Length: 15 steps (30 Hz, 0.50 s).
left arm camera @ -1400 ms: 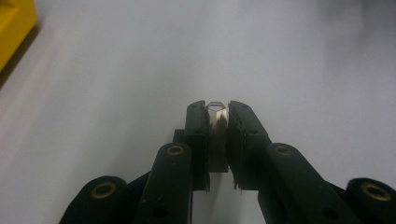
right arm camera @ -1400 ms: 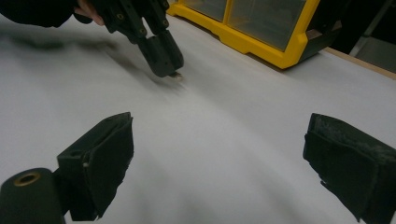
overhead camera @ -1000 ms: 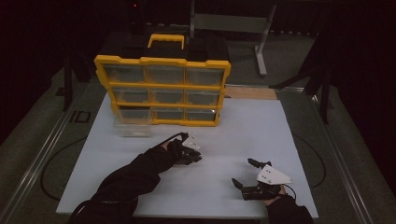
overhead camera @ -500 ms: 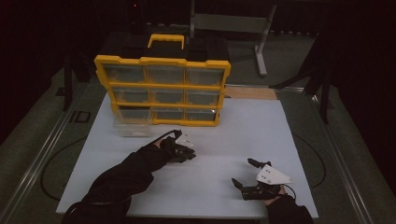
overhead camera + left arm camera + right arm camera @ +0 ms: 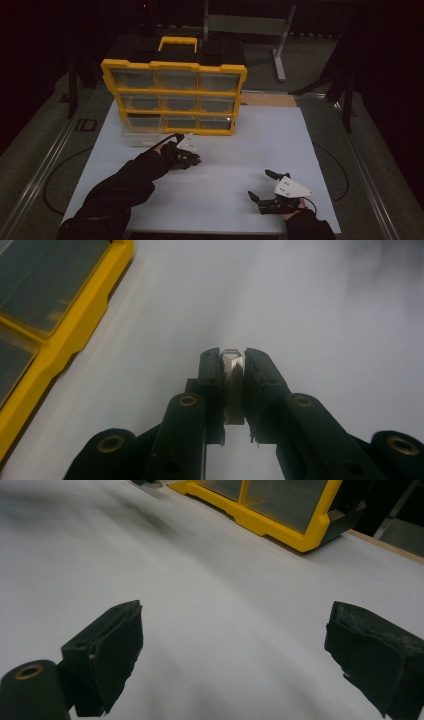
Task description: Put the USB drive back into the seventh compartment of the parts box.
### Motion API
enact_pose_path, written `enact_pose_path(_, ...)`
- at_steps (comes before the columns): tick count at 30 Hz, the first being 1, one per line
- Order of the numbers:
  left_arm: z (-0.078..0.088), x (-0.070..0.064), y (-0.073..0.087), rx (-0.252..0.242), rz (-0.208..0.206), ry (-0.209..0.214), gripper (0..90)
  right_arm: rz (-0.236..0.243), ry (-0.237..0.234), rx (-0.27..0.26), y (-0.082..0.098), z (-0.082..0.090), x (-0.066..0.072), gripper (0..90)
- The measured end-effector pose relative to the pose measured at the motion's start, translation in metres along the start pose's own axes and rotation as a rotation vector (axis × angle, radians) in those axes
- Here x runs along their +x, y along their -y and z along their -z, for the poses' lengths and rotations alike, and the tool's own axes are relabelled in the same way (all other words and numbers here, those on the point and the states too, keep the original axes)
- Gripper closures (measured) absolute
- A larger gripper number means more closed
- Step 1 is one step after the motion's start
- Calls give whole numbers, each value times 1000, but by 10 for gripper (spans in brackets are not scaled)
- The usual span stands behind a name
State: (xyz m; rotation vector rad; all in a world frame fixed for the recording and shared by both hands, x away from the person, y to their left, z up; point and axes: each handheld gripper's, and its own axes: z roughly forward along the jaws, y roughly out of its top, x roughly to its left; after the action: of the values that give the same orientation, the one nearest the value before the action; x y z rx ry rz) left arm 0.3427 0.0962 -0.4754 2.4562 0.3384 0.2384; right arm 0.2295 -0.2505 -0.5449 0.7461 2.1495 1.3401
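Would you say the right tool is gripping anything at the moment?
No, the right tool has its jaws spread wide with just bare white table between them.

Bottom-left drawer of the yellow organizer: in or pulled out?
Pulled out. In the high view the clear bottom-left drawer juts forward past the yellow organizer frame onto the white table, while its neighbours sit flush.

The flat white table carries a yellow plastic organiser with clear drawers, standing upright at its far side. One clear plastic drawer lies on the table just in front of the organiser's lower left corner.
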Motion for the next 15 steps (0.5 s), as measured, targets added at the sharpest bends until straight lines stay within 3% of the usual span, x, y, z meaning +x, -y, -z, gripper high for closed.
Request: enact_pose_path(15,33,13,7,-10,32,-65,798,-9,-6,1,0,0,-1,88)
